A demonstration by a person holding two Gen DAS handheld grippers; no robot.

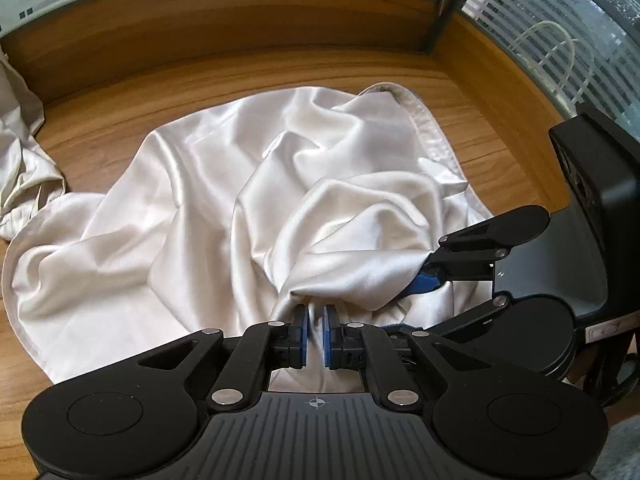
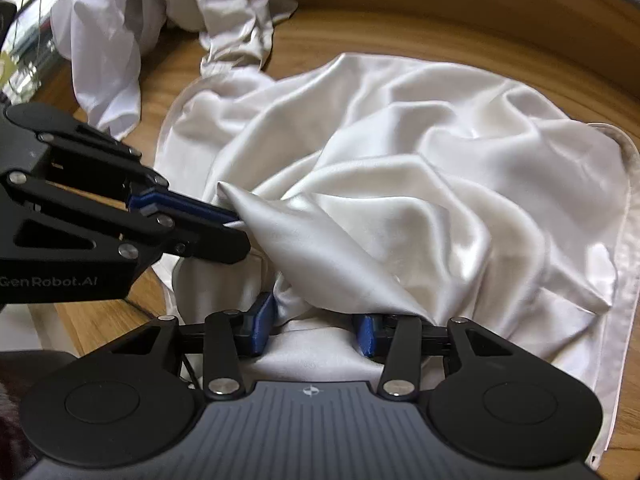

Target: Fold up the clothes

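a white satin garment [image 1: 224, 184] is being spread in loose, glossy folds across the middle of a wooden table [image 1: 248, 64], and every other place here is being told from that garment. its hemmed edge [image 1: 434, 136] is being shown along the far right side in the left wrist view, where a thicker stitched band is curving round. at the near edge of the garment, a bunched fold is being pinched between the blue pads [image 1: 306, 320] of the left gripper [image 1: 317, 322], whose fingers are being held clenched on the cloth with only a thin strip of fabric between them. in the right wrist view the same left gripper is being seen entering from the left of the garment, with a cone-shaped peak of cloth [image 2: 280, 232] being drawn up from its tips. the right gripper [image 2: 316, 326] is being held at the near edge of the garment too, its blue pads [image 2: 262, 320] standing well apart, released, with fabric lying between and over them but not being squeezed. beyond the garment's far left corner, a second heap of white clothing [image 2: 132, 20] is being left crumpled on the table. past the garment's far right side, a striped glass partition [image 1: 560, 40] is being shown, with a dark metal post [image 1: 448, 8] beside it.
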